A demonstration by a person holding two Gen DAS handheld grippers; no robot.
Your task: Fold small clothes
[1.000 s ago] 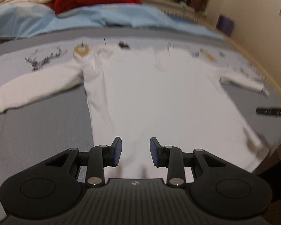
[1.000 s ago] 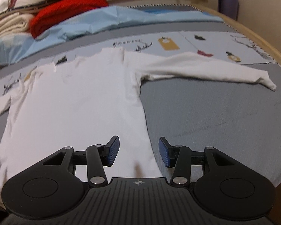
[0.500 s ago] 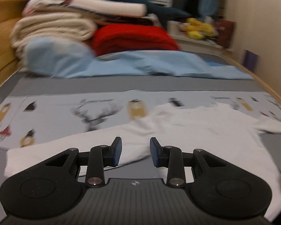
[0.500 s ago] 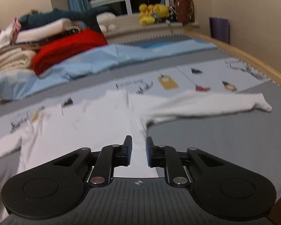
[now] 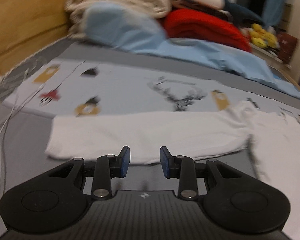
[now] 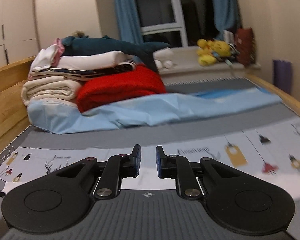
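Left gripper (image 5: 144, 161): black two-finger tool with blue pads, fingers spread wide with nothing between them, poised low over the near edge of the sleeve.
Right gripper (image 6: 146, 161): same black build, blue pads apart by a narrower gap, nothing pinched.
White long-sleeved shirt (image 5: 274, 140): lies flat on the bed; its sleeve (image 5: 130, 134) stretches out to the left, straight ahead of the left fingers; in the right wrist view only a white strip shows just behind the fingers.
Grey printed bedsheet (image 5: 118, 92): pale band with deer and tag drawings, under the shirt.
Thin white cable (image 5: 4, 132): trails along the bed's left side.
Light blue cloth (image 6: 150, 110): rumpled across the bed beyond the shirt.
Red folded blanket (image 6: 122, 88): beside a cream folded blanket (image 6: 48, 90), more folded laundry stacked on top.
Yellow plush toys (image 6: 212, 52): on the window ledge.
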